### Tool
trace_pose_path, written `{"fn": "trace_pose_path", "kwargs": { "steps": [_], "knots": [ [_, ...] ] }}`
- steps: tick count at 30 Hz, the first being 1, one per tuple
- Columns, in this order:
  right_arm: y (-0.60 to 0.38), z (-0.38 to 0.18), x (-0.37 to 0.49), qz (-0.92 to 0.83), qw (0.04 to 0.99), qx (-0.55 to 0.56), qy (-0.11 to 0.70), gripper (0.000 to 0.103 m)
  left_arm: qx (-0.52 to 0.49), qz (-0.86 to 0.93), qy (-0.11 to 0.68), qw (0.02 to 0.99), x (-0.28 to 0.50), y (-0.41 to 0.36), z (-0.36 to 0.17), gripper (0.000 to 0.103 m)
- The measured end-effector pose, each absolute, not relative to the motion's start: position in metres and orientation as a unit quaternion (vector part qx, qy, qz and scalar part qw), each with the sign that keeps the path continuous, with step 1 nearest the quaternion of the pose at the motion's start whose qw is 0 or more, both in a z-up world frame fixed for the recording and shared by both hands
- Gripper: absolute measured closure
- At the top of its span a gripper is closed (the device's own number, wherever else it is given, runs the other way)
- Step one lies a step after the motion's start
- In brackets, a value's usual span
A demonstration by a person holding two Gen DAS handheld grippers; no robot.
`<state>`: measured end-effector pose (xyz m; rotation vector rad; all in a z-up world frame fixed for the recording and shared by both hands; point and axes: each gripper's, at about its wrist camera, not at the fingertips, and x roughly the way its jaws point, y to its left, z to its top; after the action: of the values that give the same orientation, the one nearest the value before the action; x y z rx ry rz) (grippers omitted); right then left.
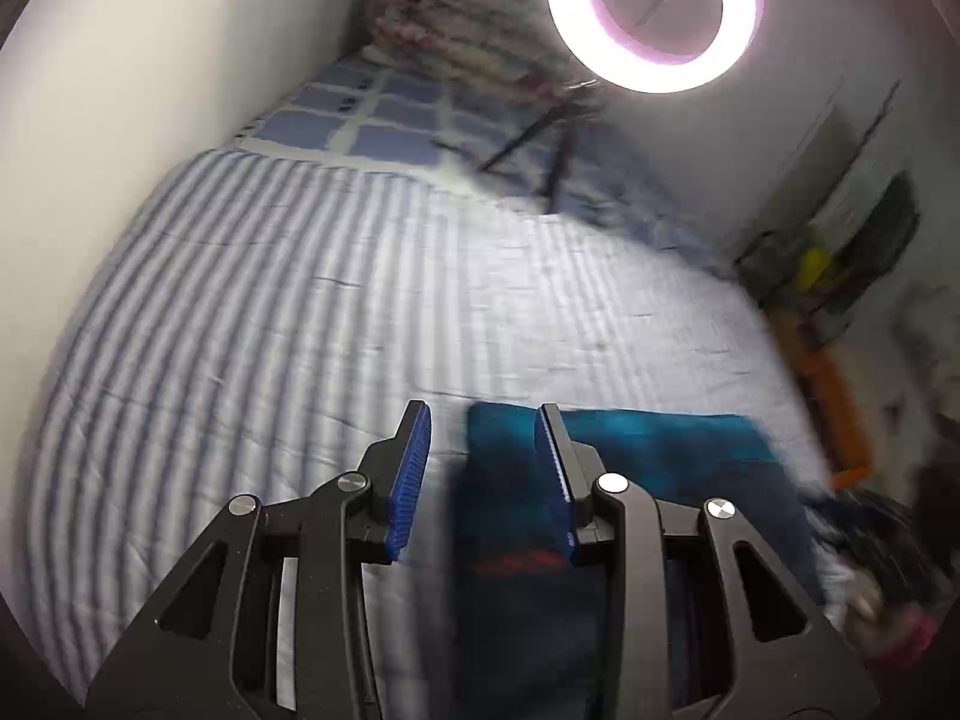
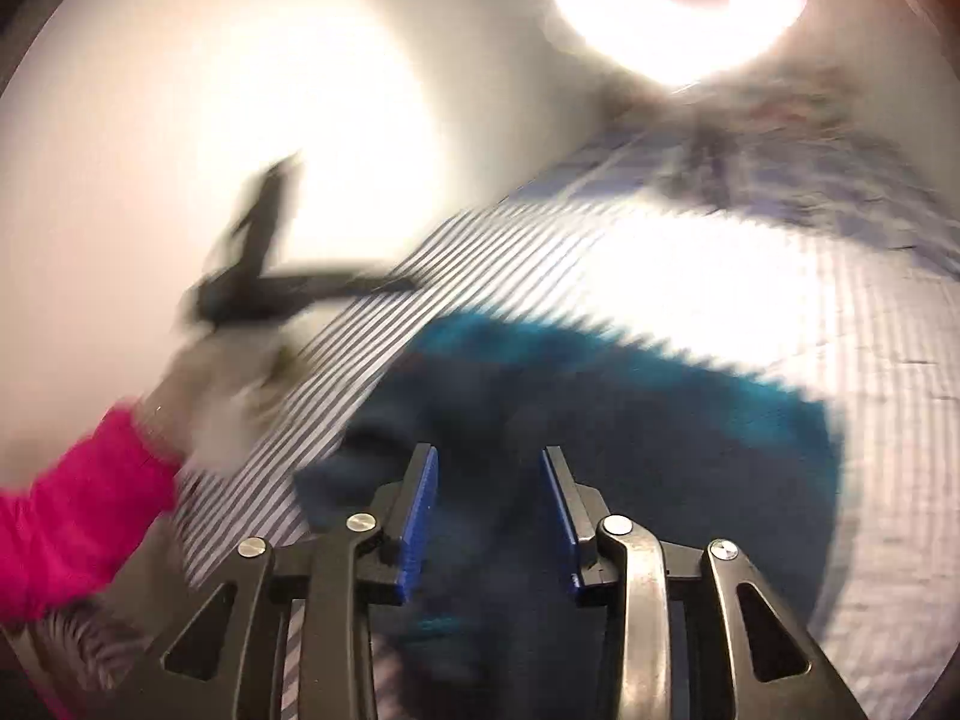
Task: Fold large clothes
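Teal garment lies on the striped bed, both our left gripper and right gripper spread apart, empty; next we should grasp its near edge.

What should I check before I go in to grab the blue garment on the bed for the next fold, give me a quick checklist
1. Left gripper open: ok, jaws apart with nothing between them.
2. Right gripper open: ok, jaws apart over the cloth.
3. Blue garment on the striped bedsheet: ok, lying there below both grippers.
4. Garment spread flat: cannot tell, both views are blurred.
5. Edge or corner to grab picked out: cannot tell, the right view blurs its outline.
6. Ring light stand legs away from the garment: ok, they stand near the checked bedding.
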<state>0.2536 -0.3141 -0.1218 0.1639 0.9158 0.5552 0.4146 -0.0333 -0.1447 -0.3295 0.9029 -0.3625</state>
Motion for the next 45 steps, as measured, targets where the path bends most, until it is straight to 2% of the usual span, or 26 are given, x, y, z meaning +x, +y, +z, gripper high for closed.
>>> {"fn": "trace_pose_path", "kwargs": {
  "steps": [6,11,13,15,19,25,31,33,37,41,42,43,44,45],
  "knots": [
    [-0.376,-0.135,0.285,0.161,0.881,0.136,0.425,0.064,-0.123,-0.219,0.444,0.86,0.405,-0.092,-0.14,0.068],
    [-0.358,-0.171,0.303,0.146,0.868,0.059,0.471,0.068,-0.069,-0.166,0.468,0.866,0.424,-0.105,-0.185,0.068],
    [-0.361,-0.186,0.304,0.145,0.861,0.055,0.485,0.071,-0.114,-0.182,0.494,0.843,0.431,-0.092,-0.218,0.068],
    [-0.369,-0.2,0.305,0.144,0.854,0.076,0.494,0.071,-0.155,-0.198,0.482,0.839,0.432,-0.081,-0.232,0.068],
    [-0.36,-0.196,0.302,0.133,0.856,0.049,0.497,0.071,-0.124,-0.187,0.476,0.85,0.426,-0.084,-0.209,0.068],
    [-0.372,-0.157,0.264,0.16,0.86,0.054,0.483,0.069,-0.095,-0.232,0.459,0.852,0.359,-0.084,-0.173,0.068],
    [-0.374,-0.178,0.21,0.179,0.829,0.047,0.528,0.07,-0.103,-0.221,0.505,0.828,0.33,-0.065,-0.211,0.068],
    [-0.375,-0.194,0.202,0.175,0.823,0.058,0.537,0.07,-0.116,-0.228,0.497,0.829,0.323,-0.06,-0.222,0.068],
    [-0.368,-0.197,0.193,0.171,0.828,0.021,0.534,0.072,-0.075,-0.23,0.493,0.836,0.312,-0.068,-0.215,0.068],
    [-0.378,-0.179,0.187,0.192,0.819,0.016,0.541,0.073,-0.142,-0.247,0.497,0.819,0.309,-0.039,-0.199,0.067],
    [-0.385,-0.173,0.184,0.2,0.822,0.025,0.533,0.07,-0.172,-0.246,0.49,0.818,0.31,-0.025,-0.196,0.056],
    [-0.391,-0.168,0.182,0.208,0.824,0.04,0.525,0.061,-0.201,-0.244,0.486,0.815,0.312,-0.013,-0.195,0.039],
    [-0.4,-0.164,0.179,0.218,0.827,0.061,0.515,0.052,-0.234,-0.24,0.487,0.807,0.316,-0.001,-0.197,0.033],
    [-0.409,-0.161,0.177,0.219,0.832,0.079,0.504,0.032,-0.267,-0.237,0.489,0.796,0.321,0.009,-0.201,0.03]
  ]
}}
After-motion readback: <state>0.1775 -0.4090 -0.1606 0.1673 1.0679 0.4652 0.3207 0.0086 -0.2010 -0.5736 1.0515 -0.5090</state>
